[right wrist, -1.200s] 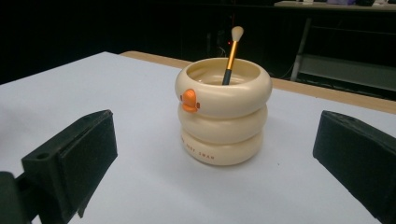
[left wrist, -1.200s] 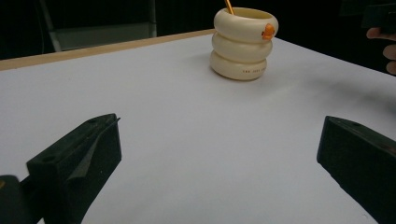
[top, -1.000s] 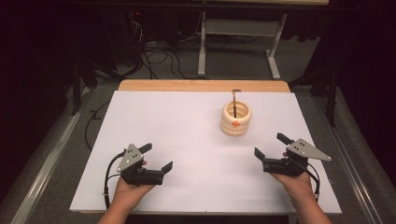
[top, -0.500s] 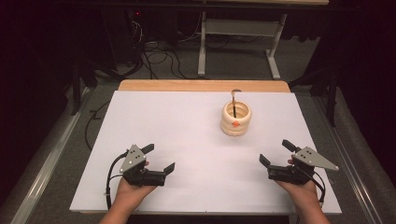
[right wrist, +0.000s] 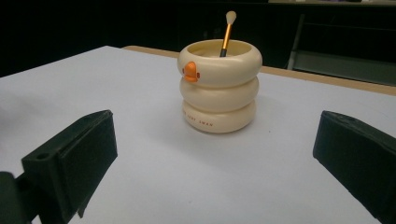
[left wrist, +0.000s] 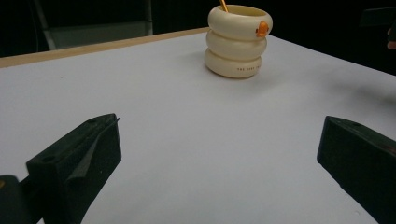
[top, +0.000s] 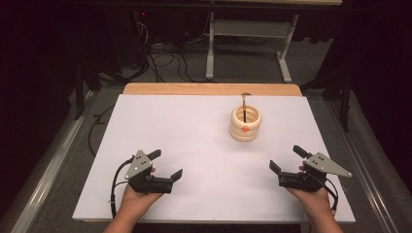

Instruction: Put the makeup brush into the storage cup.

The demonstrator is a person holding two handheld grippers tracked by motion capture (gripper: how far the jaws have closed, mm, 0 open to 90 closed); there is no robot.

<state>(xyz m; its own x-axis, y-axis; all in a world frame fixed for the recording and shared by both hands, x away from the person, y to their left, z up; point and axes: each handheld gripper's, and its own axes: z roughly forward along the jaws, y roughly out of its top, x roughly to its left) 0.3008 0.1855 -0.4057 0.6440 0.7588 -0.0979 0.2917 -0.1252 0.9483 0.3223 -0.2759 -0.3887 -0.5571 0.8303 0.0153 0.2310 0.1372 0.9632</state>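
While both of my hand-held grippers rest low at the near edge of the counter (top: pixel 194 121), I size up the cream holder (top: pixel 246 123) that stands right of centre toward the far side, well apart from either of them. My left hand-held gripper (top: pixel 165 167) has its jaws spread wide with nothing between them, and my right hand-held gripper (top: pixel 287 159) is just as wide and just as bare.

I judge the holder to be light and stiff, likely moulded plastic or glazed ware; its three stacked bulging rings look smooth and glossy, so a pinch on the outward curve could slip. I would rather close into one of the grooves between rings, or over the top rim, keeping clear of the small orange beak (right wrist: pixel 190 72) on its side. A thin brush (right wrist: pixel 227 32) with an orange handle and a pale tip stands inside, leaning on the rim; I expect it to be very light and loose, so it may rattle or tip out if I tilt the holder. To take the brush alone, I would grip the handle just above the rim.

Underfoot is a matte white sheet, flat and plain, with a wooden strip (top: pixel 214 89) showing along the far edge. Beyond lie a dark room, grey carpet, cables (top: pixel 165 58) and a metal frame (top: pixel 248 29).
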